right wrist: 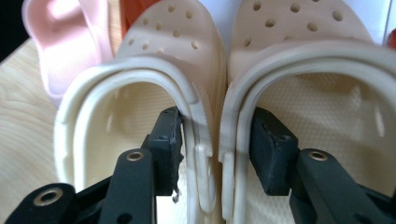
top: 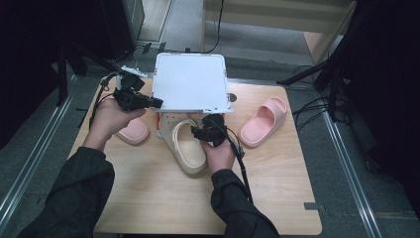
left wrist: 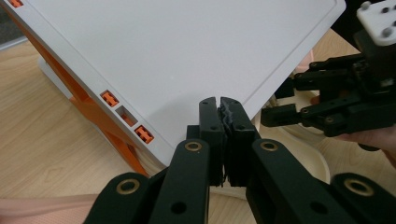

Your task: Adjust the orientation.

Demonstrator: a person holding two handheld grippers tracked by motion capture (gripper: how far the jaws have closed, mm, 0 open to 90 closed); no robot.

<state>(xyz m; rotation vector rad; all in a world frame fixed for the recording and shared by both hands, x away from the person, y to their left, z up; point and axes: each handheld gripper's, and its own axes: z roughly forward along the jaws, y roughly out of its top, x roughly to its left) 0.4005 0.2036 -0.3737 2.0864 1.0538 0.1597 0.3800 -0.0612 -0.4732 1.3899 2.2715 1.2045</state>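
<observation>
Left gripper (top: pixel 148 101) has jaws pressed together, pinching the white lid's (top: pixel 190 82) near-left edge, holding it tilted up. Right gripper (right wrist: pixel 215 149) straddles the touching inner walls of the two cream clogs (right wrist: pixel 219 70); pads sit just beside them, not clearly squeezing. Step: moving the pair under the lid. Next: let go and back out. The right gripper view reveals both clogs; the high view adds the pink slide (top: pixel 265 121) far right of the fingers.

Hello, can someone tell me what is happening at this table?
A person works with a tool in each hand. The left tool is shut at the edge of a white lid, holding it tilted up. The right tool has one jaw inside each of two cream clogs, side by side. A pink slide lies at the right.
</observation>
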